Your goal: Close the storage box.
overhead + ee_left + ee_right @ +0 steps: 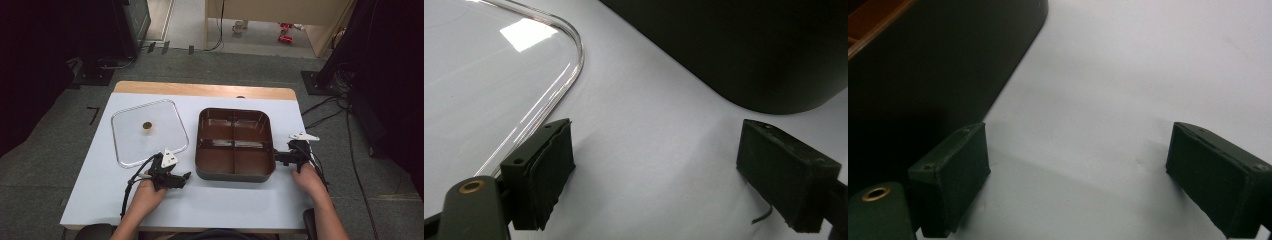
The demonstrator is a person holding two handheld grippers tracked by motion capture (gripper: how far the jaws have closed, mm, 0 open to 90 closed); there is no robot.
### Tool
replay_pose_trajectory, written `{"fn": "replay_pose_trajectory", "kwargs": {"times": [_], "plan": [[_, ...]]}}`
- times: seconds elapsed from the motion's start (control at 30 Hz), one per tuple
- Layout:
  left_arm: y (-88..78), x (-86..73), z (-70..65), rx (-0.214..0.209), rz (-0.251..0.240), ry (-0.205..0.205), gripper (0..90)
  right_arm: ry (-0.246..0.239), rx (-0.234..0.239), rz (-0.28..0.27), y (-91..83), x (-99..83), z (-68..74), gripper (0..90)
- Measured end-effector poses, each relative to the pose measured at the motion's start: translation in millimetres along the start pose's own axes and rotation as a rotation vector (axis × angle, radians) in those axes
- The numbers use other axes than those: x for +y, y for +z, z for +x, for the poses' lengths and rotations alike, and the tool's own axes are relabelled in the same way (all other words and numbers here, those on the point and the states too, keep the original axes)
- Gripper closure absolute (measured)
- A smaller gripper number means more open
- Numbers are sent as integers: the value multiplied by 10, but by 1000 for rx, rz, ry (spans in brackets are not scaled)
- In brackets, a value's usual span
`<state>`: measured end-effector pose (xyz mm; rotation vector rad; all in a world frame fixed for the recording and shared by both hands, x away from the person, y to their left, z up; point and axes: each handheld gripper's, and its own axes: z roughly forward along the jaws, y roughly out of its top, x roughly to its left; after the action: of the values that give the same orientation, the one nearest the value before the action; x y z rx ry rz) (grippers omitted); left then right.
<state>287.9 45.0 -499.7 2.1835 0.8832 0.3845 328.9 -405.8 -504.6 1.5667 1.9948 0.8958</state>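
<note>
A dark brown tray (235, 172) with four compartments stands in the middle of the white table (225, 200). To its left a clear square lid (130, 145) with a small brown knob (147, 126) lies flat. My left gripper (186, 176) rests low on the table between the lid's near corner and the tray's front-left corner, open and holding nothing. In the left gripper view the lid's rim (566, 80) runs past my left gripper (659, 150), with the tray's dark wall (749, 50) ahead. My right gripper (278, 157) sits beside the tray's right wall (938, 60). In its own view my right gripper (1075, 155) is open over bare table.
A wooden strip (205, 90) edges the table's far side. Cables (325, 107) and dark stands (350, 45) are on the carpet to the right, and dark equipment (110, 30) stands at the back left. Bare tabletop runs along the front edge.
</note>
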Motion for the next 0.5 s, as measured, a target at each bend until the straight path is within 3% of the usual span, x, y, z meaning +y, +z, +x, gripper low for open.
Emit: {"fn": "replay_pose_trajectory", "kwargs": {"times": [0.5], "plan": [[2, 1, 2, -1, 2, -3, 151, 0, 0, 1, 0, 0, 0, 98]]}}
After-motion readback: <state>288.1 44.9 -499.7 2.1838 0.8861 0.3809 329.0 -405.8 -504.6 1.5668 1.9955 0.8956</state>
